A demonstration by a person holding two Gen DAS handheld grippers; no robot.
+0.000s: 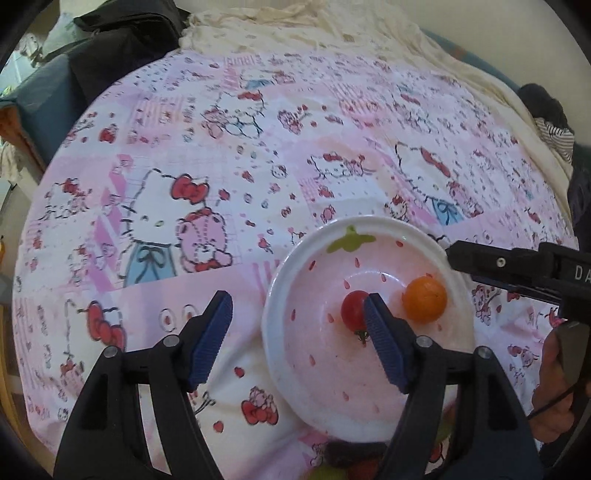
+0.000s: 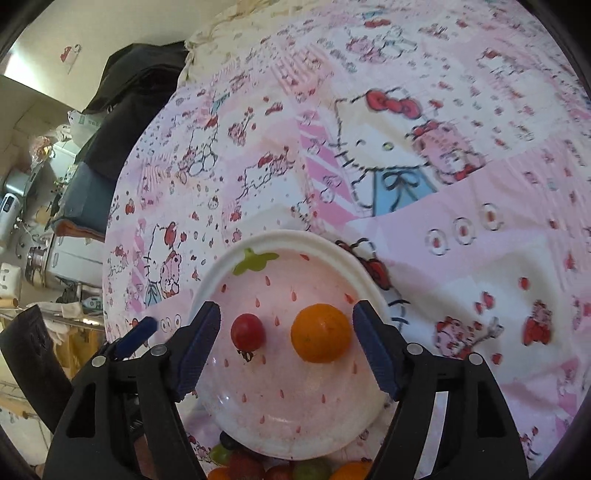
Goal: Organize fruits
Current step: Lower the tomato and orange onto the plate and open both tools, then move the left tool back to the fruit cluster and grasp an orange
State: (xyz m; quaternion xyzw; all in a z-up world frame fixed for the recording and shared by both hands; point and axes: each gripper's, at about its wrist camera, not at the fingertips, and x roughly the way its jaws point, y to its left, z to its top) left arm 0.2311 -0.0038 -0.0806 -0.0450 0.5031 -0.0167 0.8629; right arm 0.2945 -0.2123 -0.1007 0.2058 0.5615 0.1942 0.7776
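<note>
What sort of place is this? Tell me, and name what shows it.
Probably a bedroom in a lived-in home: the strawberry-print plate sits on a cartoon-cat bedsheet, with a cream blanket bunched beyond it and household clutter and appliances alongside.

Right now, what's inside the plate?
The plate holds two fruits, apart: a cherry tomato and an orange. Nothing else shows on its bare surface. The near rim is partly hidden by gripper fingers, so that strip is unseen.

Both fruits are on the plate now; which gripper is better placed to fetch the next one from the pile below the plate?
Probably right gripper: open, with the fruit pile below its fingers.
</note>
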